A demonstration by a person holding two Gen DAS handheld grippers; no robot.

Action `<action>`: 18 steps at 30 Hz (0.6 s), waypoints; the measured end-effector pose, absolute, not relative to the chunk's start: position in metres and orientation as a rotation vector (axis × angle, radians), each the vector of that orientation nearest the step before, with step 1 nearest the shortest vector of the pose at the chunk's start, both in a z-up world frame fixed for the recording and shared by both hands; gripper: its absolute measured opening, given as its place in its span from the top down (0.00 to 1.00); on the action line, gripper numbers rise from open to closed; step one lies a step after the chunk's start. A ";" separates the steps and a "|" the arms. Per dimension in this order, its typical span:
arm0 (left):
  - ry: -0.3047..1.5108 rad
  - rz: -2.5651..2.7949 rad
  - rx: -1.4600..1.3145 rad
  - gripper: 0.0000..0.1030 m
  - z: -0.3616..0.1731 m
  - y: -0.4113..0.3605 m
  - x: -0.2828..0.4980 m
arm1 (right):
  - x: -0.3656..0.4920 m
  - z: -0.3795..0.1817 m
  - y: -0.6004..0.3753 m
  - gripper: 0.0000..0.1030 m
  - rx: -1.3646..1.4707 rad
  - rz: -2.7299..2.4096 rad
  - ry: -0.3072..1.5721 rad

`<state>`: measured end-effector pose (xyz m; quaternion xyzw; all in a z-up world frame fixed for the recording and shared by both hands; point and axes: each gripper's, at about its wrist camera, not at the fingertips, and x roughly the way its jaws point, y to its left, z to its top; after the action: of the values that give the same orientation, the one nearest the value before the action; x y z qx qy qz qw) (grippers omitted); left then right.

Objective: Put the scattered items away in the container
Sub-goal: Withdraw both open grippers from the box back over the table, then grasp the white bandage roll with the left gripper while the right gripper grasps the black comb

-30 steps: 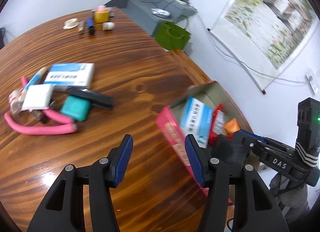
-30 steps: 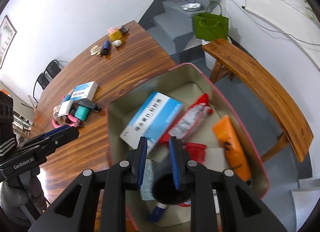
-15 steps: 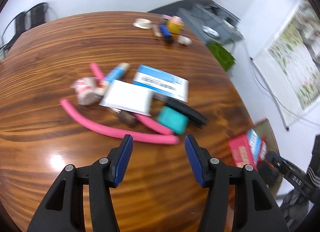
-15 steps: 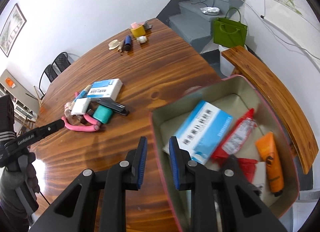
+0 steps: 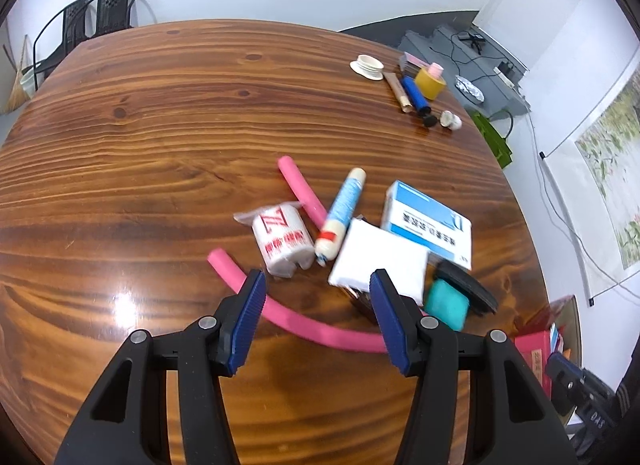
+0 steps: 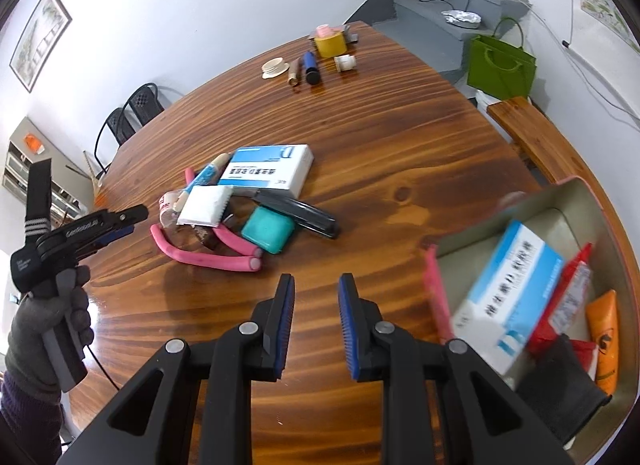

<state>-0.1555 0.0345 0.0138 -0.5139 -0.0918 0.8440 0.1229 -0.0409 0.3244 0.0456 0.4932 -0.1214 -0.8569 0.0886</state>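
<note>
My left gripper (image 5: 316,317) hangs empty, jaws half apart, over the near edge of the pile w/ the bent pink foam tube (image 5: 308,325) right below. Behind it: white wrapped roll w/ red print (image 5: 282,241), flat white packet (image 5: 380,261), blue-white carton (image 5: 428,223), teal case (image 5: 446,309), black bar (image 5: 466,289). My right gripper (image 6: 316,325) holds nothing, jaws narrow. Pink-rimmed tin container (image 6: 576,193) sits right, w/ a carton and orange tube (image 6: 606,341) inside. Glossy wood table (image 5: 160,125); small bits far end; green bag (image 6: 500,65), bench (image 6: 536,137), white walls.

A green bag (image 6: 501,64) stands by a wooden bench (image 6: 532,136); black chairs (image 5: 86,21) behind.
</note>
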 end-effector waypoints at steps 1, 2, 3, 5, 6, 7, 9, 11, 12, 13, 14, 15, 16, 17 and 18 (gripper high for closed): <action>-0.269 2.462 -1.502 0.44 0.012 0.033 -0.159 | -0.042 0.045 0.321 0.76 1.470 -2.549 -0.359; -0.270 2.460 -1.506 0.44 0.010 0.032 -0.163 | -0.044 0.044 0.318 0.76 1.474 -2.547 -0.357; -0.270 2.458 -1.509 0.44 0.008 0.032 -0.166 | -0.046 0.043 0.316 0.76 1.478 -2.545 -0.355; -0.269 2.454 -1.518 0.44 0.004 0.030 -0.173 | -0.049 0.041 0.312 0.76 1.488 -2.543 -0.352; -0.267 2.451 -1.524 0.44 0.001 0.030 -0.177 | -0.051 0.039 0.311 0.76 1.494 -2.542 -0.352; -0.266 2.449 -1.527 0.44 -0.001 0.030 -0.179 | -0.052 0.038 0.310 0.76 1.498 -2.540 -0.352; -0.262 2.443 -1.538 0.44 -0.006 0.029 -0.184 | -0.056 0.036 0.308 0.76 1.508 -2.538 -0.350; -0.259 2.439 -1.547 0.44 -0.010 0.029 -0.189 | -0.060 0.034 0.306 0.76 1.516 -2.535 -0.350; -0.259 2.438 -1.551 0.44 -0.012 0.028 -0.191 | -0.062 0.033 0.304 0.76 1.519 -2.534 -0.349; -0.258 2.438 -1.554 0.44 -0.013 0.028 -0.193 | -0.064 0.032 0.303 0.76 1.522 -2.532 -0.348; -0.258 2.438 -1.560 0.44 -0.016 0.028 -0.195 | -0.066 0.031 0.302 0.76 1.524 -2.530 -0.348; -0.257 2.438 -1.564 0.44 -0.017 0.028 -0.197 | -0.068 0.030 0.301 0.76 1.526 -2.529 -0.346; -0.255 2.439 -1.567 0.44 -0.019 0.028 -0.199 | -0.069 0.030 0.300 0.76 1.528 -2.527 -0.345; -0.254 2.439 -1.571 0.44 -0.021 0.027 -0.200 | -0.071 0.029 0.299 0.76 1.530 -2.525 -0.343; -0.256 2.438 -1.574 0.44 -0.022 0.027 -0.202 | -0.073 0.028 0.298 0.76 1.532 -2.524 -0.341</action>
<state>-0.2017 0.0272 -0.0221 -0.5369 -0.0872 0.8313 0.1140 -0.0728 0.2983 0.0282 0.5137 -0.1144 -0.8461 0.0847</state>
